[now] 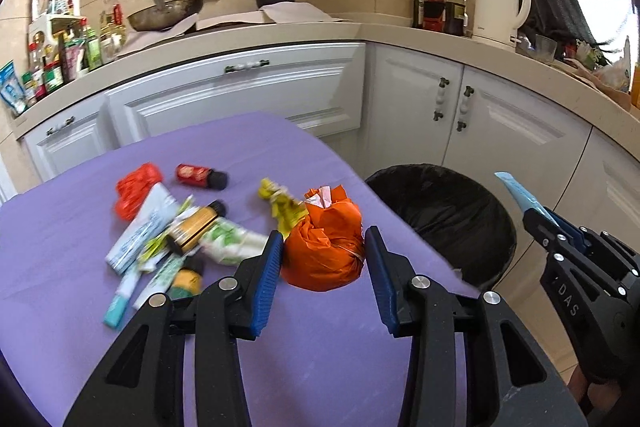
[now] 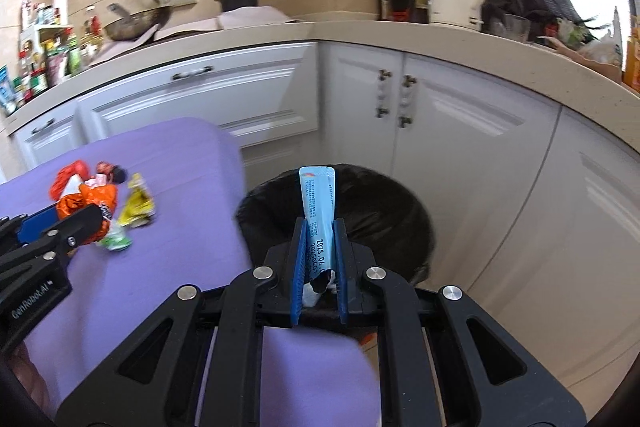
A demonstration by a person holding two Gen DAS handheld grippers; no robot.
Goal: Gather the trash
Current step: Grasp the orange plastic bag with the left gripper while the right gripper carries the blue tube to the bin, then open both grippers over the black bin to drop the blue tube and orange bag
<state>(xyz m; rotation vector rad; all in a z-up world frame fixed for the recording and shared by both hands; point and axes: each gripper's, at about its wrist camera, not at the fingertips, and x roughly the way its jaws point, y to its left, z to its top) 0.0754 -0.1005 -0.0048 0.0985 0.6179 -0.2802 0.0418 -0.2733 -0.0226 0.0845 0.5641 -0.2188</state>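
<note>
Left gripper (image 1: 323,254): black frame with blue ribbed pads, clamped on a crumpled orange plastic wrapper ball (image 1: 324,247), one pad at each side of it, above the purple tablecloth (image 1: 312,355).
Right gripper (image 2: 320,247): clenched on a long pale blue paper sachet (image 2: 318,203) that stands upright between its pads, in front of the round bin lined with a black plastic bag (image 2: 384,211).
Bin position: on the floor beside the table edge, below white cabinet doors (image 2: 460,131).
Remaining trash: a blurred pile of tubes, small bottles and a red crumpled wrapper (image 1: 134,191) lies on the cloth; its pieces probably overlap.
</note>
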